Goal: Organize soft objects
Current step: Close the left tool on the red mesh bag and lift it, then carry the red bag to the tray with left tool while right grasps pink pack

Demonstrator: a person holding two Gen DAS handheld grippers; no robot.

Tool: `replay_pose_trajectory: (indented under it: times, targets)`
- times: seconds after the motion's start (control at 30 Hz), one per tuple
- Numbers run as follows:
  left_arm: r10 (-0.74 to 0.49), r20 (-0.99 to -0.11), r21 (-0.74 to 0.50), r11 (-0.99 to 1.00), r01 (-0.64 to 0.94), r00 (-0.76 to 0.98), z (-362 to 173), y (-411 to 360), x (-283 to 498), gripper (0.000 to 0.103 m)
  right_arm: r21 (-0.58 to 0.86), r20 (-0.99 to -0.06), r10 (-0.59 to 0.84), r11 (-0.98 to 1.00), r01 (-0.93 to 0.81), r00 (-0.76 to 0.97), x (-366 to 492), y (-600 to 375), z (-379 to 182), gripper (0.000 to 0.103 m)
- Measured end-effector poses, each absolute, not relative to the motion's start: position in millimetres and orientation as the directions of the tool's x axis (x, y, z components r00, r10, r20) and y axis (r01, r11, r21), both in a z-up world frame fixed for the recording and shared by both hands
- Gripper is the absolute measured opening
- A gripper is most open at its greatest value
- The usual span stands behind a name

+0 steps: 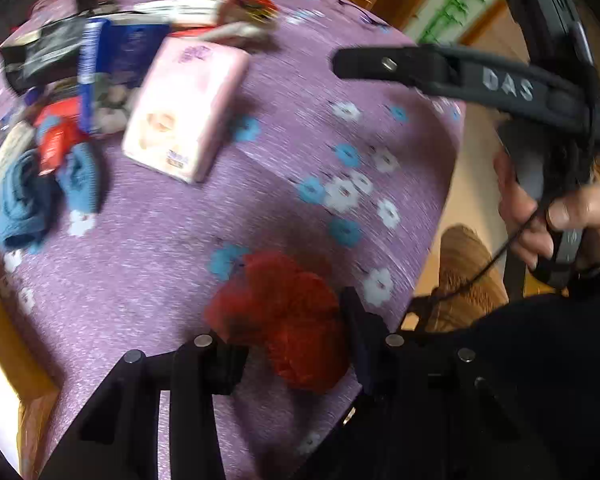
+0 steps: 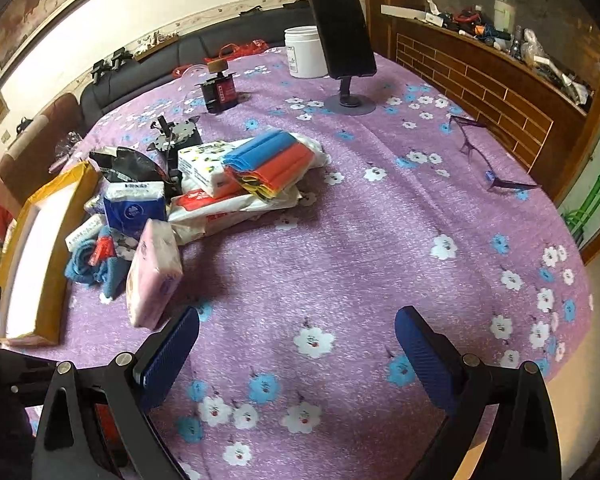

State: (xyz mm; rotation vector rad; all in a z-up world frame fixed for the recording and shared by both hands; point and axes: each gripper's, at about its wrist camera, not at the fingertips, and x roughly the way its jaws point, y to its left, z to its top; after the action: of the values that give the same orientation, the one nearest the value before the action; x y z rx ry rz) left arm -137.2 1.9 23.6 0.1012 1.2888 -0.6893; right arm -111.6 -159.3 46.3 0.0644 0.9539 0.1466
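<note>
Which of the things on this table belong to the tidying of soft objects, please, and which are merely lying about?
Part of the job:
- red fluffy cloth, between the left claw's fingers
- blue cloth
- pink tissue pack
- blue tissue pack
- folded cloths

Lying about:
- phone on stand
- white jar
- purple glasses

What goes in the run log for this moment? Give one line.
left gripper: shut on red fluffy cloth | right gripper: open, nothing between fingers | pink tissue pack: on tablecloth
</note>
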Motion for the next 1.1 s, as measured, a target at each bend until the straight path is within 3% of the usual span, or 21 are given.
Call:
replay_pose_trajectory:
  times: [0.2, 0.43, 0.47, 0.57, 0.63, 0.73, 0.83, 0.93, 1.0, 1.1]
  targets:
    - [-0.461, -0.863, -0.348, 0.838, 0.421, 0.205, 42.3, 35.5, -129.9, 0.041, 0.214, -0.788, 0.286, 0.957, -0.194, 0.546, -99.6, -135.4, 51.3, 0.100]
    - [-0.425, -0.851, -0.315, 0.882, 0.350, 0.307, 62.7, 68.3, -135.7, 0.041, 0.305, -0.783, 0.393, 0.918, -0.252, 0.483, -74.3, -96.3, 37.4, 0.097]
    - [-0.415, -0.851, -0.308, 0.890, 0.335, 0.321, 64.7, 73.6, -138.1, 0.041, 0.305, -0.780, 0.393, 0.918, -0.252, 0.487, -72.5, -94.3, 36.9, 0.092]
    - [-0.407, -0.846, -0.312, 0.901, 0.300, 0.344, 68.7, 96.7, -139.0, 0.041, 0.297, -0.785, 0.427, 0.895, -0.332, 0.449, -69.2, -75.7, 33.8, 0.060]
    - [-0.400, -0.842, -0.313, 0.909, 0.276, 0.361, 69.9, 108.2, -136.9, 0.041, 0.293, -0.787, 0.461, 0.864, -0.409, 0.410, -75.7, -63.2, 34.1, 0.060]
    - [-0.389, -0.837, -0.317, 0.918, 0.238, 0.385, 74.5, 121.3, -135.5, 0.041, 0.415, -0.775, 0.593, 0.738, -0.531, 0.218, -94.1, -46.0, 32.3, 0.060]
    - [-0.374, -0.835, -0.314, 0.926, 0.210, 0.404, 77.6, 137.6, -137.1, 0.041, 0.466, -0.778, 0.623, 0.661, -0.587, 0.084, -112.8, -40.7, 31.4, 0.060]
    - [-0.369, -0.831, -0.317, 0.929, 0.190, 0.416, 79.1, 149.2, -140.0, 0.041, 0.389, -0.808, 0.570, 0.705, -0.593, 0.148, -112.9, -46.8, 37.0, 0.061]
    - [-0.367, -0.828, -0.320, 0.930, 0.179, 0.424, 79.2, 156.4, -141.1, 0.041, 0.329, -0.819, 0.535, 0.732, -0.596, 0.205, -104.9, -44.1, 41.9, 0.069]
    - [-0.356, -0.826, -0.313, 0.934, 0.170, 0.436, 81.5, 164.7, -141.9, 0.041, 0.295, -0.832, 0.508, 0.744, -0.599, 0.222, -97.4, -27.4, 42.7, 0.073]
